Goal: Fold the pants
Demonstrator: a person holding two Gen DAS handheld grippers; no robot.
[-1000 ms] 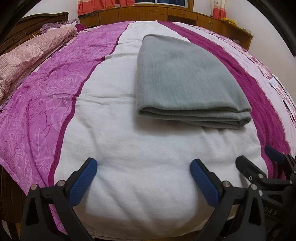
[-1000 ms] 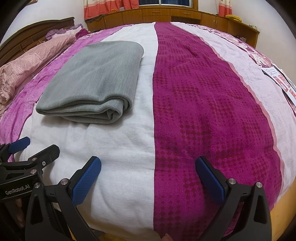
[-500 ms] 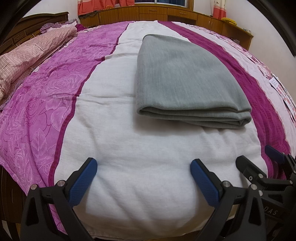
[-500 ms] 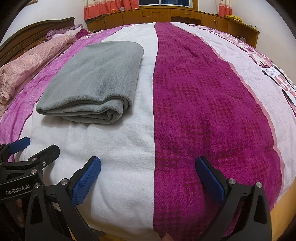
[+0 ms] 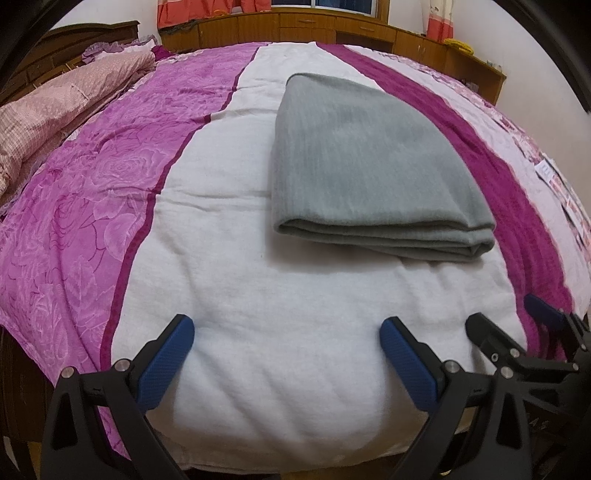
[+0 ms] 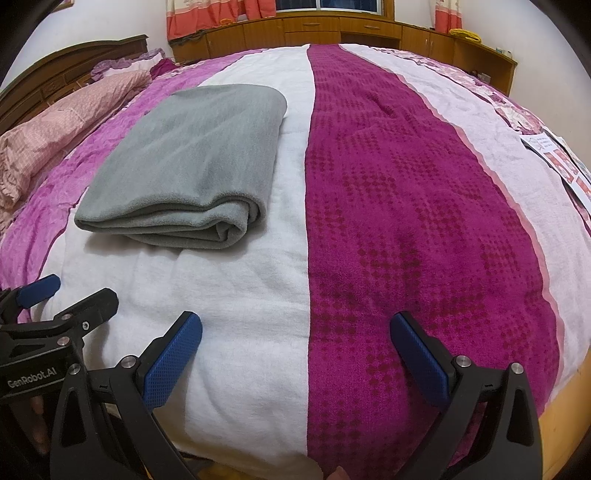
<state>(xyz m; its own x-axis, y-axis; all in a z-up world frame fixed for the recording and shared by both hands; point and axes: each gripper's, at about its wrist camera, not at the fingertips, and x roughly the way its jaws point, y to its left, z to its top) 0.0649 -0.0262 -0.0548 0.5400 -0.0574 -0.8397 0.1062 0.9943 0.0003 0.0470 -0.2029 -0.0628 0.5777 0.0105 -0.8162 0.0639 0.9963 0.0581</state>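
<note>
Nothing has moved since a second ago: my left gripper (image 5: 286, 350) and right gripper (image 6: 295, 345) hang with jaws wide, holding nothing, over the near bed (image 5: 288, 406) edge. Farther off, the folded grey pants (image 5: 369, 166) lie on its white stripe.

— What covers the bed (image 5: 288, 387)?
— A striped bedspread (image 6: 406, 206): white, dark magenta and rose-patterned pink bands.
— And at its left?
— A bunched pink checked quilt (image 5: 55, 110) near the wooden headboard (image 6: 55, 77).
— Behind?
— Low wooden cabinets (image 6: 314, 29) under orange curtains (image 6: 221, 14); something yellow (image 6: 466, 35) lies on top.
— On the right edge?
— Printed paper sheets (image 6: 554, 155) lie on the bedspread.
</note>
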